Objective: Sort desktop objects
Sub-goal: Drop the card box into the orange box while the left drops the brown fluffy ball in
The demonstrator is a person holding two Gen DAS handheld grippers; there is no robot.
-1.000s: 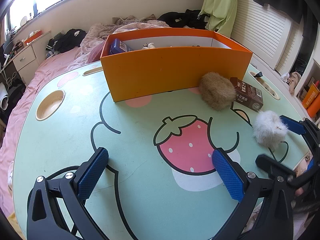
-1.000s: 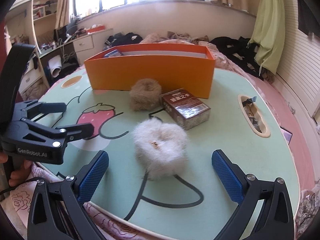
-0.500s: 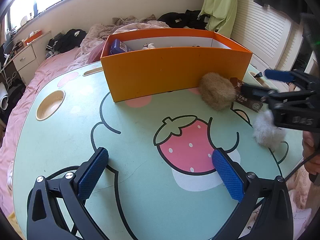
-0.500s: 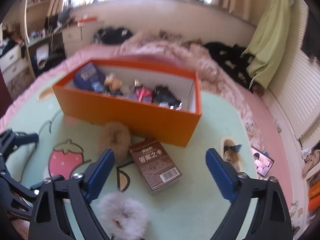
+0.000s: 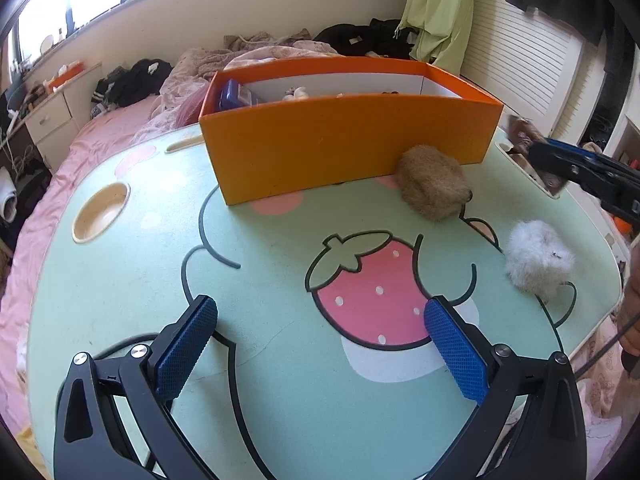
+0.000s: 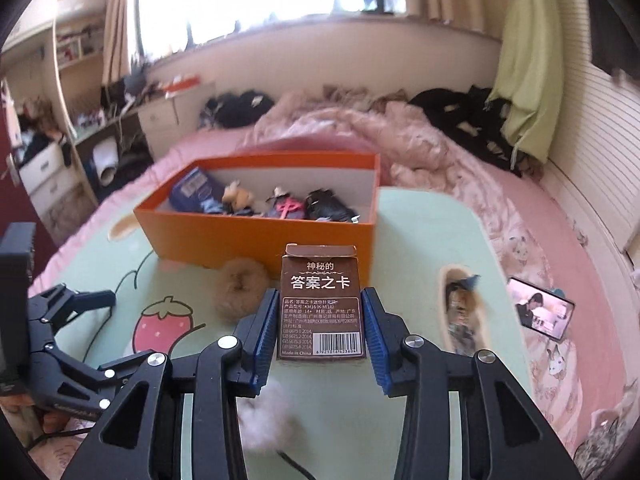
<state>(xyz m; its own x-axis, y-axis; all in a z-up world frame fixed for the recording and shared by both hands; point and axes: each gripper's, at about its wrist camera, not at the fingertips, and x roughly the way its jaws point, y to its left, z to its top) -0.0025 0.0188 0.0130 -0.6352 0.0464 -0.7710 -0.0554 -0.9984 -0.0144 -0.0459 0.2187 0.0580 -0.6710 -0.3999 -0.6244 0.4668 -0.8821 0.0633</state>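
My right gripper [image 6: 320, 300] has its jaws closing on a brown card box [image 6: 320, 280]. Both blue pads press its sides, and the box is held upright above the table. In the left wrist view that gripper [image 5: 560, 160] enters from the right with the blurred box in it. An orange storage box [image 5: 340, 148] holding several small items stands at the back. A brown fluffy scrunchie [image 5: 432, 182] lies against its front wall, and a white fluffy one [image 5: 536, 262] lies nearer the right edge. My left gripper [image 5: 318, 320] hangs open over the strawberry print with nothing between its fingers.
The green cartoon table [image 5: 120, 280] has a round recess [image 5: 100, 212] at the left and a long slot [image 6: 460, 312] with small items at the right. A phone [image 6: 540, 312] lies on the pink bed beside the table. Bedding and clothes surround it.
My right gripper moved forward past the white scrunchie, closed on the brown card box and lifted it off the table. The left gripper stayed still.
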